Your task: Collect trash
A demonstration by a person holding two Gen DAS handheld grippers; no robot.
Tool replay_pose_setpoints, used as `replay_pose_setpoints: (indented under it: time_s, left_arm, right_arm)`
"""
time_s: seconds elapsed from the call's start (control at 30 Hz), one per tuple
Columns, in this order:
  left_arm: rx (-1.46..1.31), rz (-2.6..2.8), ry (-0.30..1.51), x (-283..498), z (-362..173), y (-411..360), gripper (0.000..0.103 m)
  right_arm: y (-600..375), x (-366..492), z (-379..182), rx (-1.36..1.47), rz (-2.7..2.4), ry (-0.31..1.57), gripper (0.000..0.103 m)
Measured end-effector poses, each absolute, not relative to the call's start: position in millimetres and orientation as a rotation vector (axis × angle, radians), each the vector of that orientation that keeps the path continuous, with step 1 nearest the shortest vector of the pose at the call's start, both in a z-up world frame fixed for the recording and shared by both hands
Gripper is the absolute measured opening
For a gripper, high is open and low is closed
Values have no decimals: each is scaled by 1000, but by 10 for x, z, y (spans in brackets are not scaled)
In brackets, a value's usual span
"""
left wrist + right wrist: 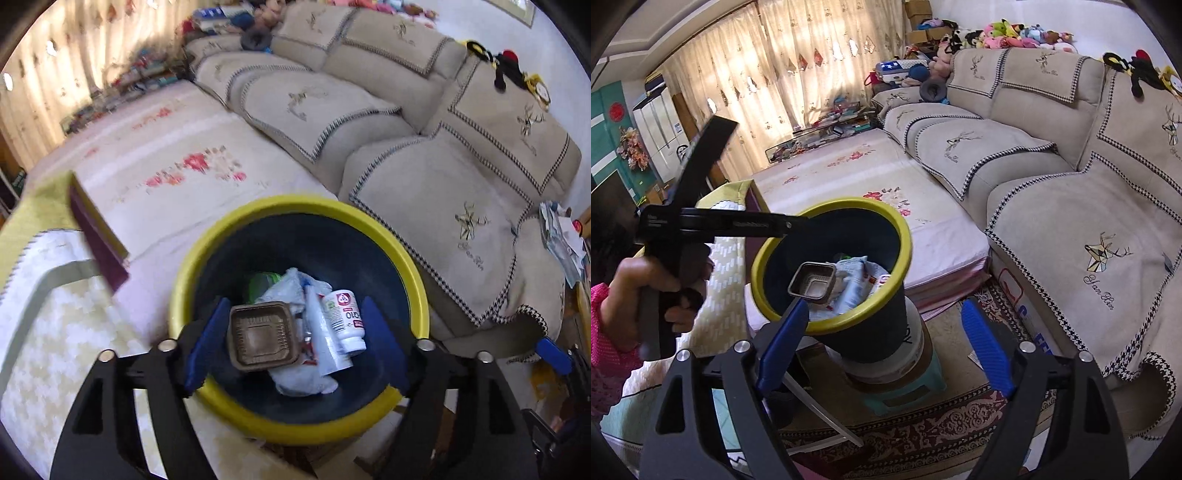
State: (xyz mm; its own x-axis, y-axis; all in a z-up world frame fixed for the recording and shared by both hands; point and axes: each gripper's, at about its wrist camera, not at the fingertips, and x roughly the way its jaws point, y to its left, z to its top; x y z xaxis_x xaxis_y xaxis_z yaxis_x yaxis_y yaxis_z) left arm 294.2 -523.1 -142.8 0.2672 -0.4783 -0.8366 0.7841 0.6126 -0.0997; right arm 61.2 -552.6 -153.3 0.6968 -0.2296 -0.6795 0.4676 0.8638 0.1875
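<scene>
A dark bin with a yellow rim stands on a white bucket and a teal stool; it also shows in the right wrist view. Inside lie crumpled white plastic, a white bottle and a white tube. A brown plastic tray is in the air over the bin mouth, also in the right wrist view. My left gripper is open right above the bin, touching nothing. My right gripper is open and empty, lower and in front of the bin.
A beige sofa runs along the right. A white floral mattress lies behind the bin. A low table with a yellow-green cloth stands to the left. A patterned rug covers the floor.
</scene>
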Motion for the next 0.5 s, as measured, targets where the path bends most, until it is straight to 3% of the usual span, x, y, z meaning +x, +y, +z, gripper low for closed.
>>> replay_pose_setpoints:
  time_s: [0.17,0.5]
  left_arm:
    - [275,-821,844,2639,-956,-4455,98]
    - [155,-468,621,1774,-341,-2245,98]
  right_arm:
    - [-5267,667,-1430,322,-342,686,83]
    - [-4536,737,-1102,204,-211,624,95]
